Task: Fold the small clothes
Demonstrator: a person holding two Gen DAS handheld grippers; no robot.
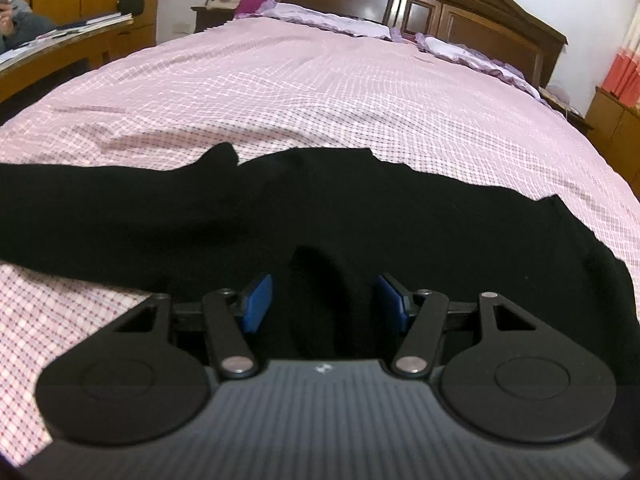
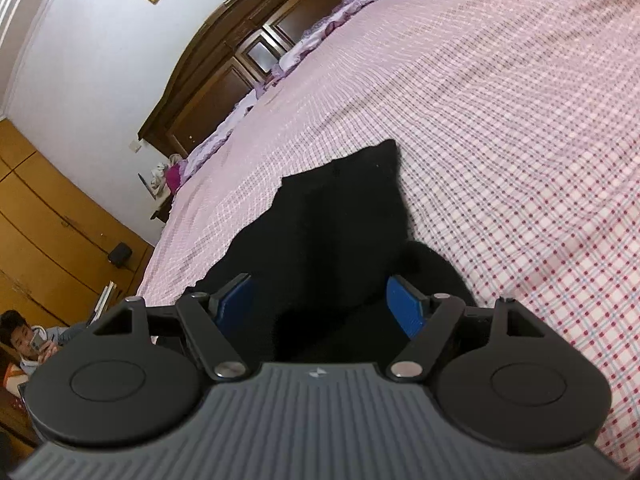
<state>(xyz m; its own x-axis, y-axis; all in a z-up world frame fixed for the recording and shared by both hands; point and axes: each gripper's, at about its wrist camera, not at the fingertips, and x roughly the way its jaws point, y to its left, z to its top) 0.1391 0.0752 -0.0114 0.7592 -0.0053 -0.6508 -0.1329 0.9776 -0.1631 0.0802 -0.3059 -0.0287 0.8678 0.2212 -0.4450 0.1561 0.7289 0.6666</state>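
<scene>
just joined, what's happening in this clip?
A person holds a two-finger tool in each hand over a black garment spread on a bed with a pink checked sheet. The left tool sits low over the cloth with its jaws apart, fabric between the blue pads but not pinched. The right tool is likewise open, over a part of the garment that ends in a point. No fold looks made yet. A second person sits in the background.

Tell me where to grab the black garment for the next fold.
Grip the black garment at its far pointed corner, coming in low from the near side; that corner lies flat and free on the checked bedsheet, so pulling it back doubles the cloth.
</scene>
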